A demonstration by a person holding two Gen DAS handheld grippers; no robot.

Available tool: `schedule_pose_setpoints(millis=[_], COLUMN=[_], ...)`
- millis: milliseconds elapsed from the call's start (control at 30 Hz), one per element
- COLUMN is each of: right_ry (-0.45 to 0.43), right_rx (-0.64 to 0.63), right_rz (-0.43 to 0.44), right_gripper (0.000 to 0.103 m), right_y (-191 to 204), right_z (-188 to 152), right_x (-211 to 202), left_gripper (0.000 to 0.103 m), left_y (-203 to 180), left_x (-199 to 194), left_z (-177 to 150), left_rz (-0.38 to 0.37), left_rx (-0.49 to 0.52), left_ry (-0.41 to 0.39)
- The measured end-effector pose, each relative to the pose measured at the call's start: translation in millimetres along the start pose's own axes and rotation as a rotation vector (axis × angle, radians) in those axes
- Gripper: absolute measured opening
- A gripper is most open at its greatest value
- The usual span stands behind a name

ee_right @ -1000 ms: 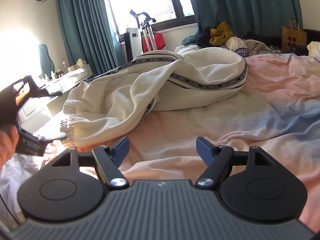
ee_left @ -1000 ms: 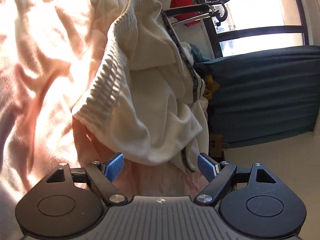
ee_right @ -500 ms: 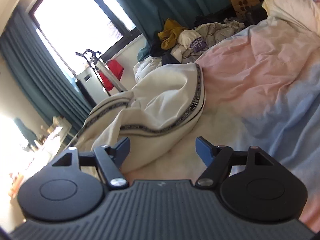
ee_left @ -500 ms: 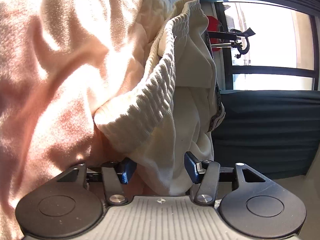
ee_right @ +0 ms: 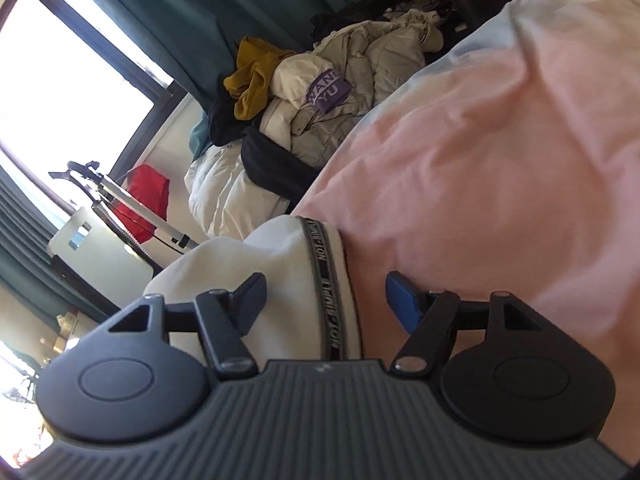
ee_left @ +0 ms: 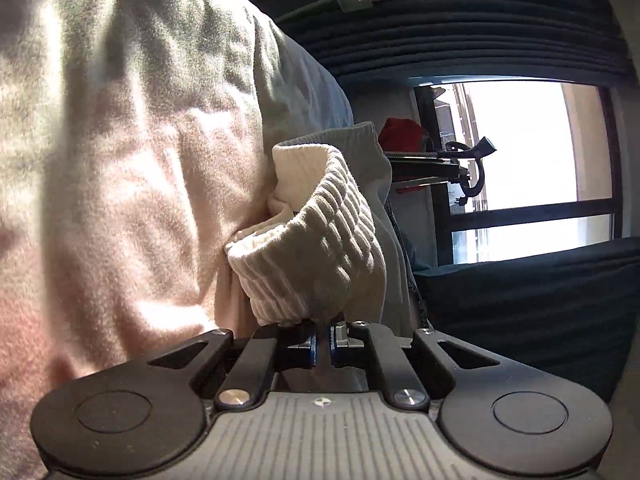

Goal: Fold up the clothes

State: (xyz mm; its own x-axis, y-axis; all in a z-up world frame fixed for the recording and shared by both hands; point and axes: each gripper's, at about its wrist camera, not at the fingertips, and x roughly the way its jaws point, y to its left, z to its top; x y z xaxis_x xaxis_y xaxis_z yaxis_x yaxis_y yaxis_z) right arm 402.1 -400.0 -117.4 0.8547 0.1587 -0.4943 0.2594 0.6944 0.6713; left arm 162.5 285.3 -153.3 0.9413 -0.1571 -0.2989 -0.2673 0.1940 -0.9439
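Left wrist view shows your white trousers [ee_left: 320, 236] on the pink bedsheet [ee_left: 120, 200], their ribbed cuff pinched in your left gripper [ee_left: 323, 346], whose jaws are closing to a sliver on the fabric. Your right gripper [ee_right: 324, 300] straddles the trousers' striped side band [ee_right: 324, 280]; its jaws stand wide, closing, pads clear of the cloth. Beyond lie a clothes heap [ee_right: 320, 92], curtains [ee_right: 200, 8] and window [ee_right: 60, 80].

Two tools, left [ee_left: 323, 346] and right [ee_right: 324, 300], one white garment [ee_left: 320, 240], one bedsheet [ee_right: 480, 160].
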Motion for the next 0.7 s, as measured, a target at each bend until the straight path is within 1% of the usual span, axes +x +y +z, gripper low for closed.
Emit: schedule_pose_setpoints(millis=[33,67,100,167,200,267,333,433,533,567,633,700], right_ry=[0.009,0.002,-0.017,-0.051,-0.067,-0.109,-0.167,-0.256,-0.343,-0.363,-0.408,-0.438], right_rx=[-0.013,-0.029,-0.044,-0.067,-0.071,-0.076,-0.078,-0.090,-0.087,-0.082,-0.058,-0.078], right_rz=[0.006,-0.005,-0.017,-0.027,-0.026,-0.034,-0.047,-0.064,-0.084,-0.096,-0.116,-0.156], right_gripper=[0.056,0.036,0.025,0.015,0.012,0.011,0.010,0.010,0.010,0.010,0.010,0.010], right_y=[5.0,9.1,13.2,19.7,21.5,25.7,29.0,33.1,28.1,24.8,13.1,2.7], right_z=[-0.2,-0.9,-2.4,-5.8,-7.1,-8.2,-7.4,-10.2,-19.0,-22.5,-32.2,-46.8], right_x=[7.8,10.8,10.1,5.6,-0.6,-19.3,-48.8,-103.1,-160.2,-179.0,-221.4,-254.0], left_gripper=[0.006,0.006,0.006,0.005,0.005,0.005,0.005,0.005,0.005,0.005,0.005,0.004], left_y=[-1.7,-3.4,-4.4,-4.9,-6.3,-5.1,-4.0,-7.6,-22.6,-24.6,-29.8,-33.4], left_x=[-3.8,-7.9,-12.8,-23.0,-27.0,-35.2,-44.4,-64.4,-75.9,-83.9,-100.3,-110.0], left_z=[7.2,13.7,19.7,31.0,33.7,37.9,41.9,47.6,60.9,62.7,64.4,64.3], left_rz=[-0.006,-0.011,-0.022,-0.047,-0.051,-0.059,-0.069,-0.085,-0.100,-0.096,-0.044,-0.002], left_rx=[0.019,0.038,0.049,0.053,0.058,0.050,0.034,0.022,0.012,0.016,0.030,0.036], left_ry=[-0.028,-0.057,-0.080,-0.108,-0.117,-0.128,-0.138,-0.164,-0.184,-0.188,-0.191,-0.168])
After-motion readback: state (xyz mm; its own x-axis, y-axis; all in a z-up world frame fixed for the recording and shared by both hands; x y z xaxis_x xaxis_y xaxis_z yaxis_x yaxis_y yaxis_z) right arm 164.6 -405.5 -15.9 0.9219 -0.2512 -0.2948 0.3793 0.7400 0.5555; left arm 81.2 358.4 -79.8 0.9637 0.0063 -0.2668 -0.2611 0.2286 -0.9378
